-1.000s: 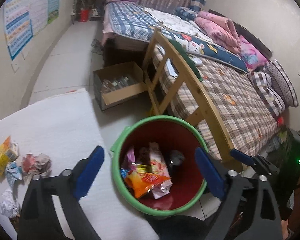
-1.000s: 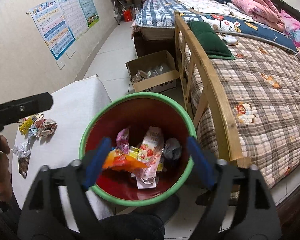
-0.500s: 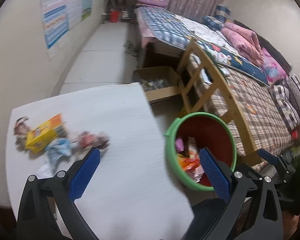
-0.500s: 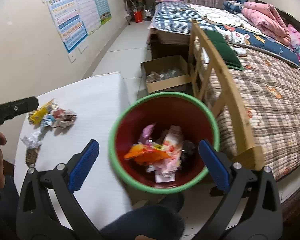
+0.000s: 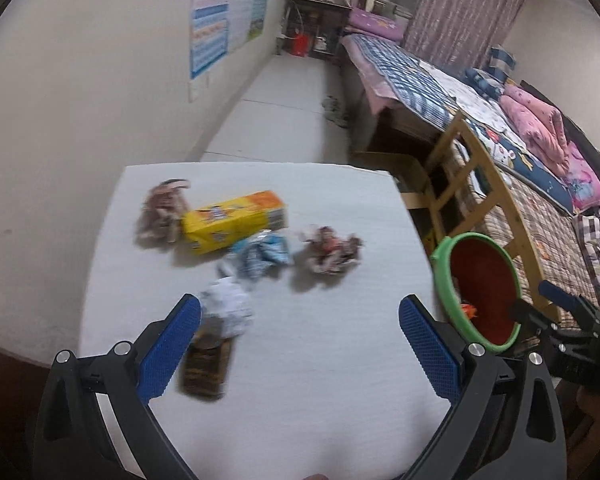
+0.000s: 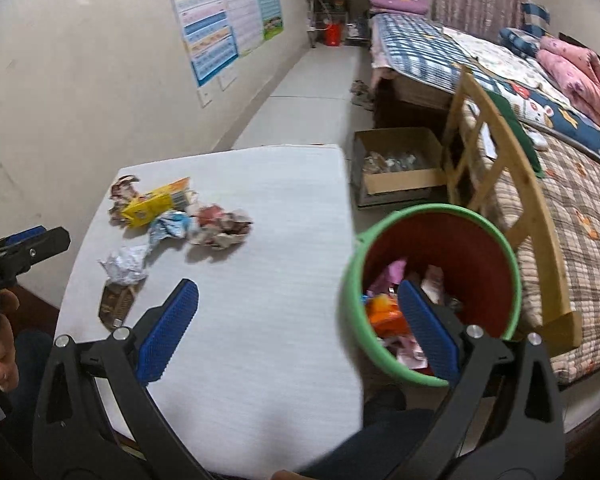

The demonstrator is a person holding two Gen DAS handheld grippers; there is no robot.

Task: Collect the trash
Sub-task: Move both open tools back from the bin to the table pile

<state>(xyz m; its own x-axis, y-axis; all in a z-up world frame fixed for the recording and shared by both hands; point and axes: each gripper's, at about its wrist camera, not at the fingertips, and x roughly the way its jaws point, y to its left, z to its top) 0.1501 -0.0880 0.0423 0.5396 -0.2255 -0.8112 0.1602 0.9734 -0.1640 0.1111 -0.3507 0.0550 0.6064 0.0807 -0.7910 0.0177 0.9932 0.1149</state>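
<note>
Trash lies on the white table (image 5: 320, 360): a yellow carton (image 5: 234, 220), a brownish crumpled wrapper (image 5: 162, 214), a blue wrapper (image 5: 262, 254), a red-and-white crumpled wrapper (image 5: 332, 250), a white paper ball (image 5: 226, 310) and a flat brown packet (image 5: 208, 364). My left gripper (image 5: 300, 344) is open and empty above the table's near side. A green bin with a red inside (image 6: 432, 292) stands off the table's right edge and holds wrappers. My right gripper (image 6: 298, 328) is open and empty, between the table and the bin. The trash pile also shows in the right wrist view (image 6: 172, 220).
A wooden bed frame (image 6: 500, 152) with a plaid quilt stands right of the bin. An open cardboard box (image 6: 396, 166) sits on the floor beyond the table. The wall with posters (image 6: 220, 20) is on the left.
Both grippers have swung left, from over the bin to over the table. The trash pile is now ahead of the left gripper. Both stayed open and empty.
</note>
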